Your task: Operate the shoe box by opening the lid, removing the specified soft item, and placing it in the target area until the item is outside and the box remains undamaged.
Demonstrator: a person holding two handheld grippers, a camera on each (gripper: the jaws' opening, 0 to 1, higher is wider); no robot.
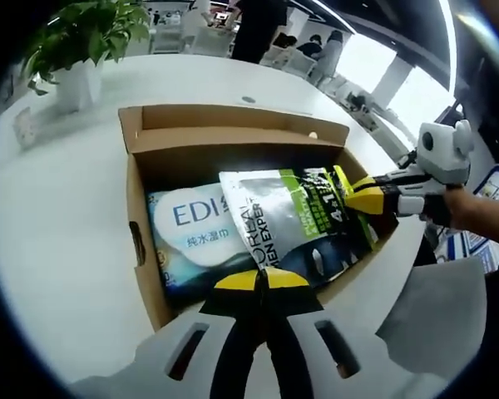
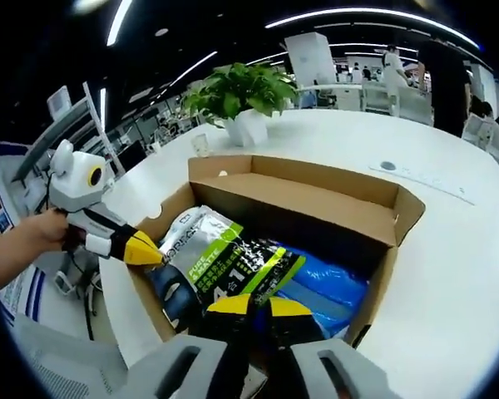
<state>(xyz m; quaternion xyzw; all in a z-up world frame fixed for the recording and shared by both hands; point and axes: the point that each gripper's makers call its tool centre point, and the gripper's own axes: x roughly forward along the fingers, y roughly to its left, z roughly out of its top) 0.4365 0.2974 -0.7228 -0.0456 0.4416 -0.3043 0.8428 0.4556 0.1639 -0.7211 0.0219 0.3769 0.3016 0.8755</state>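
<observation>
— Box [image 1: 145, 241]: lid folded back, open; silver-green pouch [image 1: 295, 224] inside, lying on blue wipes pack [image 1: 191, 229]

— Grippers? Left gripper [image 1: 262, 278] and right gripper [image 2: 259, 306] each pinch a pouch edge; extraction step; next, likely lift it clear without scraping the box wall

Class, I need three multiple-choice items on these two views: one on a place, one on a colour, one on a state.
1. Where is the potted plant?
A. inside the box
B. on the white table beyond the box
C. on the floor

2. What colour is the wet-wipes pack?
A. red
B. blue and white
C. orange

3. How is the cardboard box?
A. lid open
B. taped shut
C. crushed flat

Answers: 1 B, it stands on the tabletop behind the box; 2 B, blue with a white label; 3 A, the flap is folded back and the packs show inside.
</observation>
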